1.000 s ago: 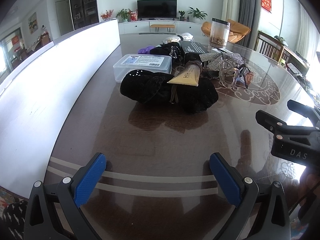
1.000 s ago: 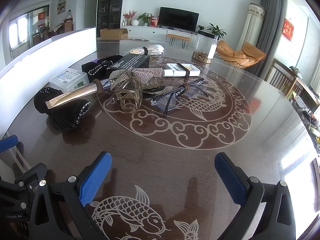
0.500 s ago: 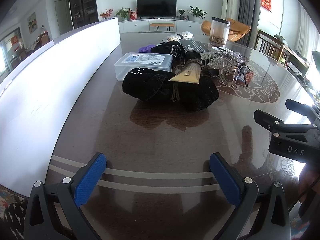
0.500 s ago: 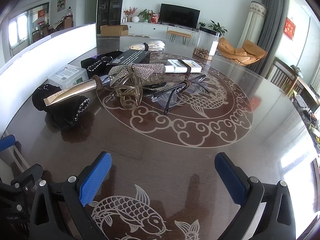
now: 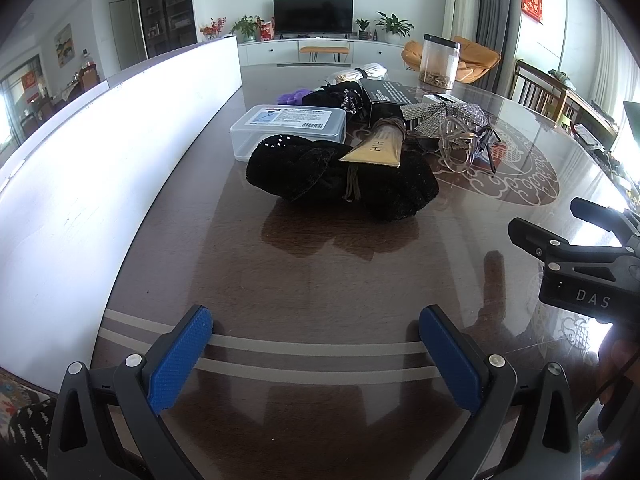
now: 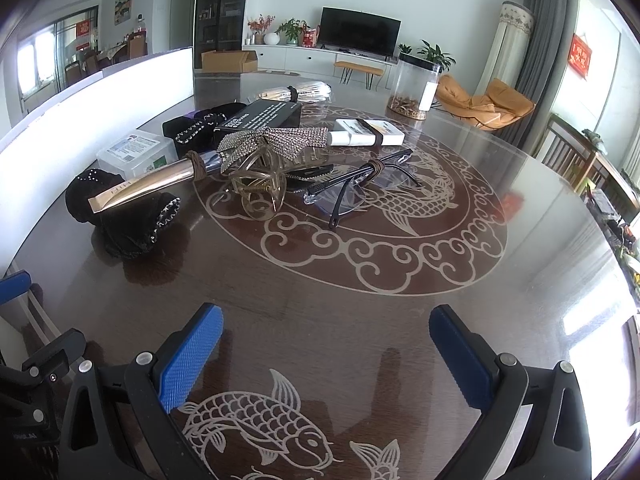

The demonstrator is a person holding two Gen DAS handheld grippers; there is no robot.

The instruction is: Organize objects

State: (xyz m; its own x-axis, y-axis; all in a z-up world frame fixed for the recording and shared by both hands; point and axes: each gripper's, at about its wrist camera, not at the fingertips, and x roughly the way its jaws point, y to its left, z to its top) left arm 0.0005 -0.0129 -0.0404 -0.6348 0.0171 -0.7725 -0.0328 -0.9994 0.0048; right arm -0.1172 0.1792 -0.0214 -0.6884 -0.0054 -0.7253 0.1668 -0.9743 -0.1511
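Observation:
A pile of small things lies on the dark round table (image 5: pixel 320 272). A black velvet scrunchie (image 5: pixel 340 178) lies nearest, with a gold tube (image 5: pixel 376 146) resting on it. Behind are a clear plastic box (image 5: pixel 288 128), a black carton (image 5: pixel 390 94), a rhinestone bow (image 6: pixel 276 142), a clear hair claw (image 6: pixel 258 190), glasses (image 6: pixel 360 184) and a white box (image 6: pixel 368 132). My left gripper (image 5: pixel 316 356) is open and empty, low over the table short of the scrunchie. My right gripper (image 6: pixel 328 360) is open and empty, short of the glasses.
A long white board (image 5: pixel 100 184) runs along the table's left side. A clear jar (image 6: pixel 414 86) stands at the far side. A wrapped bundle of sticks (image 6: pixel 300 90) lies behind the carton. The right gripper's body (image 5: pixel 580 268) shows at the left view's right edge.
Both grippers have moved slightly forward toward the pile. Both stay open and empty; nothing on the table has moved.

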